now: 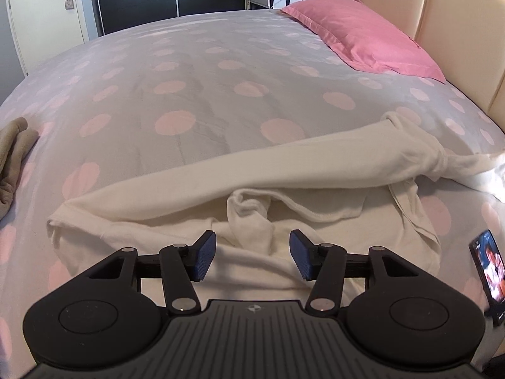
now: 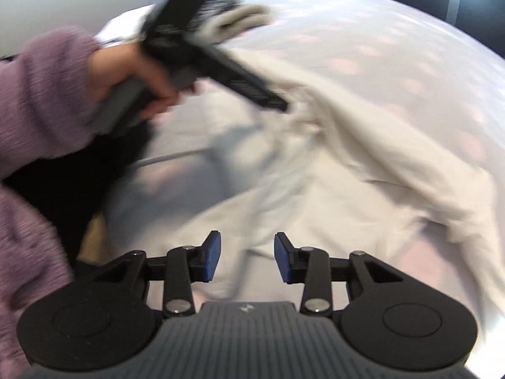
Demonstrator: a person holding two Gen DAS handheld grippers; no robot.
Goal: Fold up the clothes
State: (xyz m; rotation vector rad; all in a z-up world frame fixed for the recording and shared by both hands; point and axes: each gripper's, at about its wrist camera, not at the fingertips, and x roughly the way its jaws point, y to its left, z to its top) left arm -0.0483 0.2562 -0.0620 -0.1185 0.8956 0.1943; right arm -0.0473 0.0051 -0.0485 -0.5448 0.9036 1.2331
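Both claws stand apart and empty: the left claw (image 1: 252, 254) and the right claw (image 2: 247, 257) hover over the cream garment (image 1: 284, 170), which lies rumpled across the lower frame on the dotted bed (image 1: 202, 88).

The right wrist view is smeared by motion blur: the hand (image 2: 148, 75) at ten o'clock is indistinct. The beige cloth (image 1: 12, 161) is cut off at nine o'clock, the phone (image 1: 487, 268) at three o'clock.
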